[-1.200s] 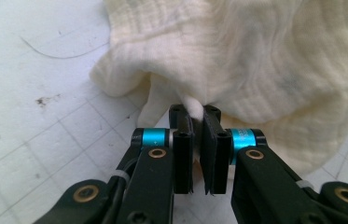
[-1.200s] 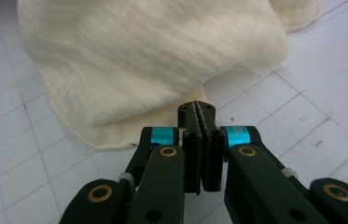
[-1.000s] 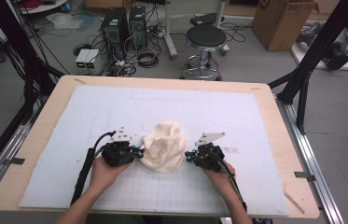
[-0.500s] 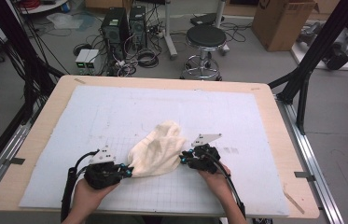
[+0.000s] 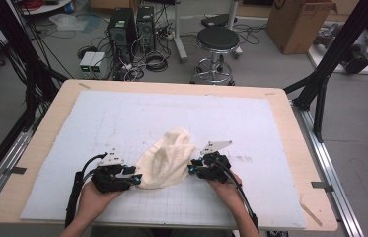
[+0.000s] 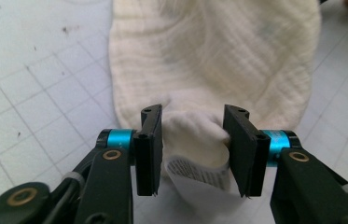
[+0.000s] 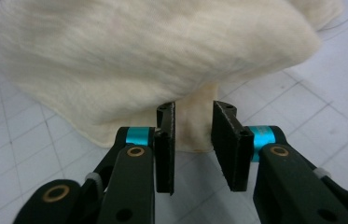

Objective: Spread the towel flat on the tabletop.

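since the earlier frame the cream cloth (image 5: 165, 160) has dropped flat on the white mat (image 5: 122, 113). left gripper (image 6: 192, 144) has just been opening, cloth corner loose between its jaws. right gripper (image 7: 192, 135) also stands apart, likely releasing to lay it out.

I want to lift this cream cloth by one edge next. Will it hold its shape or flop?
Probably flop: the cream cloth lies rumpled and folded on the table mat. It looks light and thin, bunching between the left gripper jaws. The crinkled weave likely grips rather than slips.
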